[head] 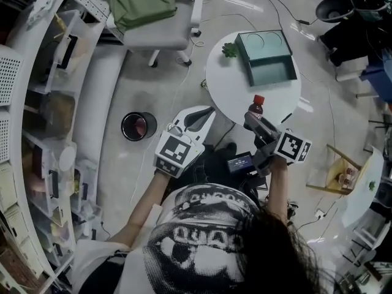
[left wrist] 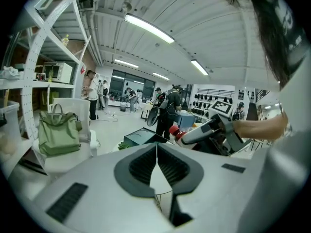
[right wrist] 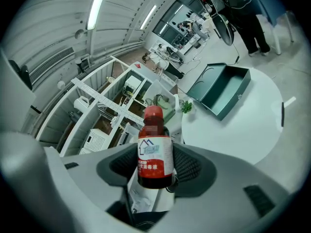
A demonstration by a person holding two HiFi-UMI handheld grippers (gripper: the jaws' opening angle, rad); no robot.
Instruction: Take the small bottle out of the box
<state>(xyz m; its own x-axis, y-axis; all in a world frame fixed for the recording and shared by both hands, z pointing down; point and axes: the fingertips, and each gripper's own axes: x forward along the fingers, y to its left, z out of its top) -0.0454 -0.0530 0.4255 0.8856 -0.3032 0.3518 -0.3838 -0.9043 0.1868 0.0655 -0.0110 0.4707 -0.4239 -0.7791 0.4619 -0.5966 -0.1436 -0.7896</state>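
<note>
A small bottle [right wrist: 155,152] with a red cap, a white label and dark red contents stands upright between my right gripper's [right wrist: 155,165] jaws, which are shut on its body. In the head view the bottle [head: 257,105] hangs over the near edge of the round white table [head: 223,84], with the right gripper [head: 253,119] under it. The open teal box [head: 267,57] lies at the table's far side, well beyond the bottle, and looks empty [right wrist: 221,89]. My left gripper [head: 205,116] hovers left of the table, shut [left wrist: 156,145] with nothing between its jaws. From it I see the bottle's cap [left wrist: 180,134].
A small green plant [head: 229,49] sits by the box's left corner. A dark pen-like item [head: 286,117] lies near the table's right edge. A dark round bin [head: 138,125] stands on the floor at left. A white chair carries a green bag [head: 144,2]. Shelving [head: 43,103] lines the left side.
</note>
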